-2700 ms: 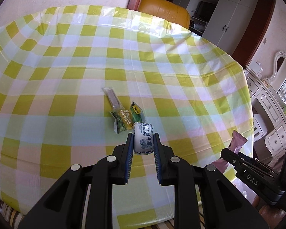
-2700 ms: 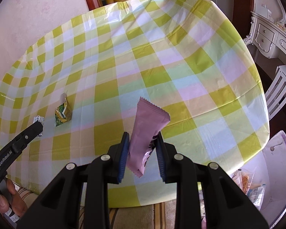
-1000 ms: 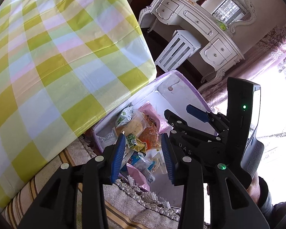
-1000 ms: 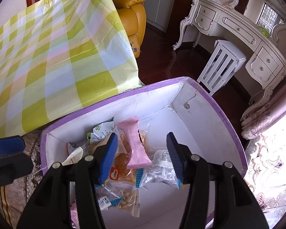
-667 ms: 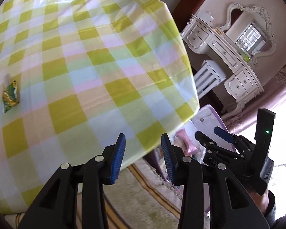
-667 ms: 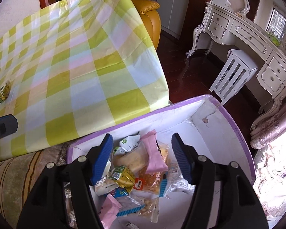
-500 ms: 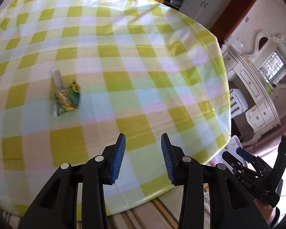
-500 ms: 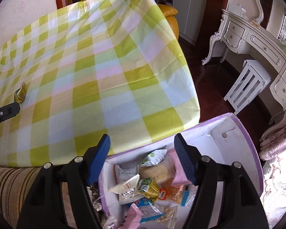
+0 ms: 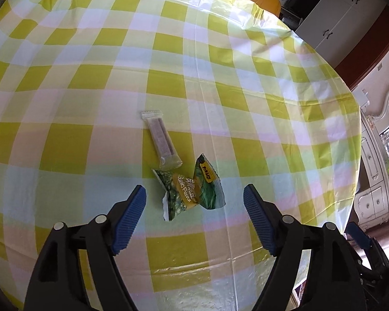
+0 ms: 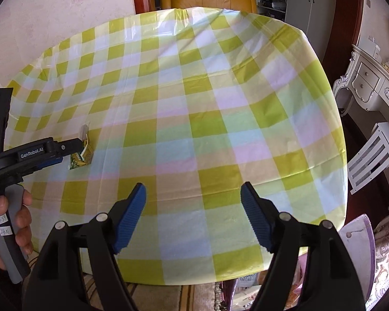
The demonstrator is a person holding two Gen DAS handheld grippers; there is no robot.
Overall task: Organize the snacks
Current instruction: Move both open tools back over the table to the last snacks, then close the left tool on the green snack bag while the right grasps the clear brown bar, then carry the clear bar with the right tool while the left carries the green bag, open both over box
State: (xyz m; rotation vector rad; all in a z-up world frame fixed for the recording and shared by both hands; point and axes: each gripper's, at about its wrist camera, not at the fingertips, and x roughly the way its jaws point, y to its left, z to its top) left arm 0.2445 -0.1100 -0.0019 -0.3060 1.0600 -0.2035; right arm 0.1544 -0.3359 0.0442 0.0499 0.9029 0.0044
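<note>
Near the middle of the surface (image 9: 64, 142), on its glossy yellow-green-and-white checked plastic cloth, the last snacks lie bunched together: a clear-wrapped brown bar (image 9: 162, 140), a crinkled green-and-yellow foil packet (image 9: 180, 194) and a smaller green sachet with a yellow label (image 9: 208, 181) leaning against it. The left gripper (image 9: 194, 204) hangs just over this pair, its ribbed blue fingers (image 9: 128, 220) spread after just opening, with nothing pressed between them. The right gripper (image 10: 193, 204) is likewise spread and empty, having just opened over bare cloth near the front edge, well apart from the snacks. At the right edge a corner of the purple-rimmed white box (image 10: 360, 230) shows.

The risk, as I judge it, lies in the overlap — closing on both foil packets at once could let one slide out on the way to the box. The slick film may also skate across the smooth cloth, or the fingers may snag the thin cloth itself.
</note>
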